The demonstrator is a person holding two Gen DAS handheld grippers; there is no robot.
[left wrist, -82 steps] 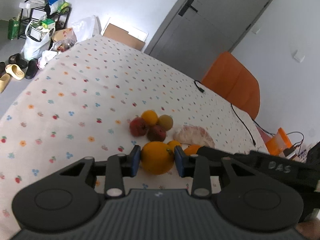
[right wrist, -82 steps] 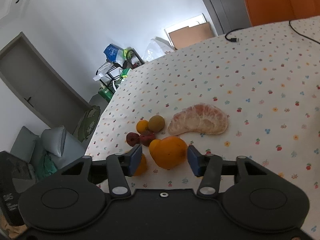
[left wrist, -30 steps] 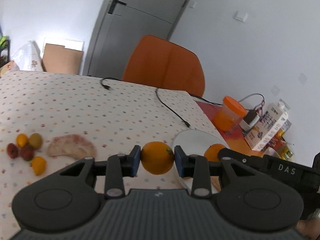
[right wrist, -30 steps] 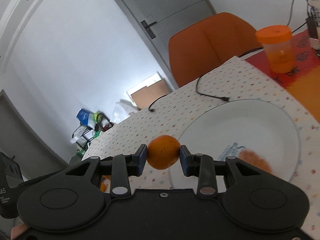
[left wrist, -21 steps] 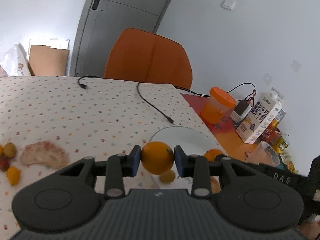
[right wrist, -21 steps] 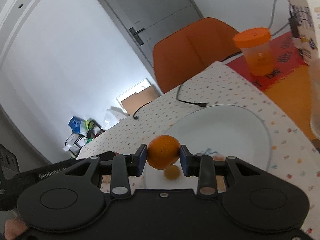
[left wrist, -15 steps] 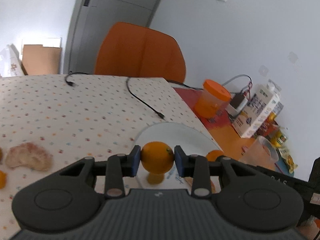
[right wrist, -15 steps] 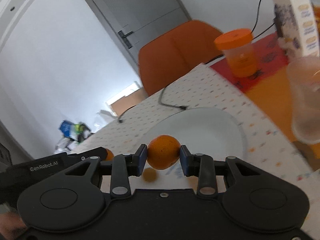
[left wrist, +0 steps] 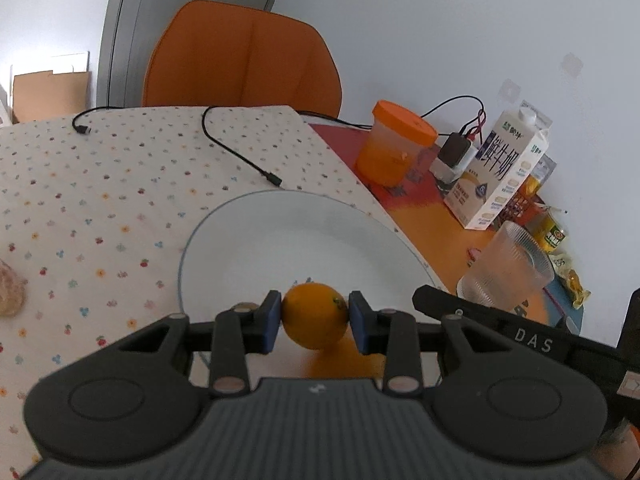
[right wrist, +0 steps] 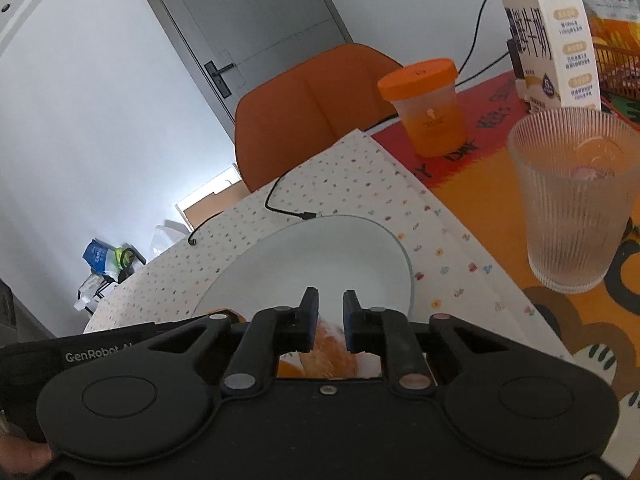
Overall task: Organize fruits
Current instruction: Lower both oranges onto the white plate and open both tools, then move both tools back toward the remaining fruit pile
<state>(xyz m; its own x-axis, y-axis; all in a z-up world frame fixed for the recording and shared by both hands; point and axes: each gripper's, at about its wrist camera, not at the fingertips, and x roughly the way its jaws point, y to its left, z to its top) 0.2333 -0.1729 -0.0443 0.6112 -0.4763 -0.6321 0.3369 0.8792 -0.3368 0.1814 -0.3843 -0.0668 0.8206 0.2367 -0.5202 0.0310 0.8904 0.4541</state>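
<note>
Below, left gripper (left wrist: 315, 322): jaws clamp my orange (left wrist: 314, 316) over the plate (left wrist: 256, 240).
Right gripper (right wrist: 331, 320): jaws narrowly parted, empty; fruit (right wrist: 328, 354) beneath, half hidden.

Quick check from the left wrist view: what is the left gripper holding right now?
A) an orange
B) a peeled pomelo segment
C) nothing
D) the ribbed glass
A: the left gripper has its blue pads clamped on an orange, held over the white plate.

Peeled fruit (right wrist: 328, 354) half-hidden behind right tongs (right wrist: 330, 320)
</note>
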